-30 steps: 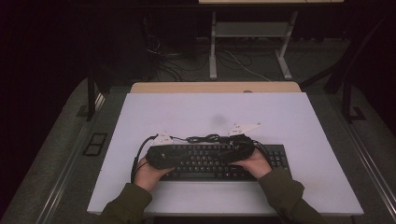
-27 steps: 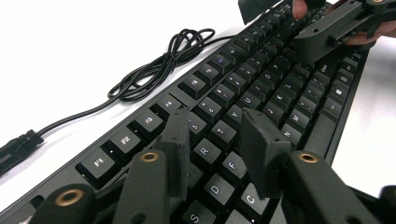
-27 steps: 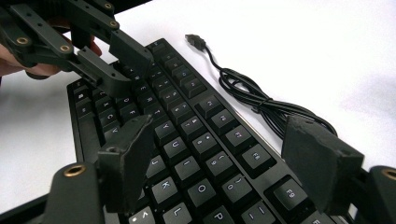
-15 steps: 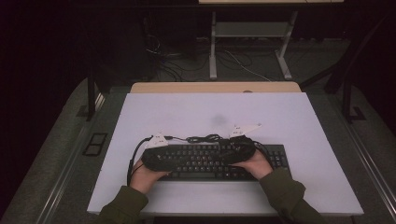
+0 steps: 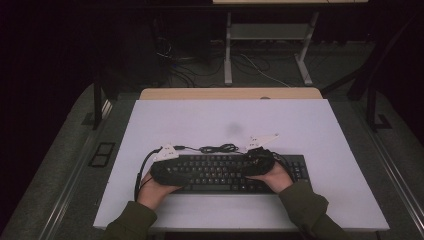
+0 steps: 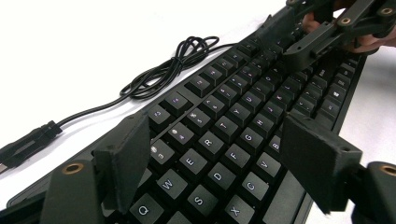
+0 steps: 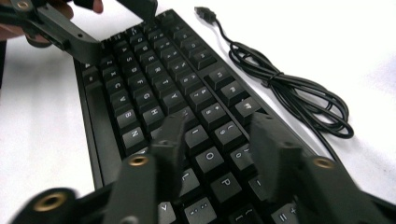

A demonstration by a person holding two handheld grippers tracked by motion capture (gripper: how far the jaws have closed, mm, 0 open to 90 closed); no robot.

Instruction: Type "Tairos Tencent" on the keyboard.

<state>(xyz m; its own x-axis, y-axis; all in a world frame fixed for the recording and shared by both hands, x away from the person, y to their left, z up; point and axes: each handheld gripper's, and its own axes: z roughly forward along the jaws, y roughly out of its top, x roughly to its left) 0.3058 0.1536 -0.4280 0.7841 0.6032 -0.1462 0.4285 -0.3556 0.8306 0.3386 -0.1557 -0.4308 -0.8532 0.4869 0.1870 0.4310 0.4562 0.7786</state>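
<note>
Left gripper (image 5: 167, 172): over the keyboard's left end, near the table's front edge. Its jaws have just been opening and stand wide apart in the left gripper view (image 6: 219, 163), the letter keys from Q to B showing between them; the pads press on nothing.

Keyboard (image 5: 225, 172): black, full-size, flat on the white table (image 5: 310, 120), parallel to the front edge and a little left of its middle. Both ends lie under the grippers.

Cable (image 5: 217, 148): black, bundled in a loose coil just behind the keyboard's back edge, its plug (image 6: 28, 142) lying free on the table toward the left.

Right gripper (image 5: 260, 162): over the keyboard's right-hand letter block. Its jaws have just been closing and stand at a narrow gap in the right gripper view (image 7: 215, 144), hanging above the keys around I, O and 9; whether a pad touches a key cannot be told, and nothing is clamped.

Step in hand, as judged: working the keys, one gripper per half of the board.

Next move calls for: a short, vertical dab with one jaw tip on a single key, light enough not to shift the keyboard.
</note>
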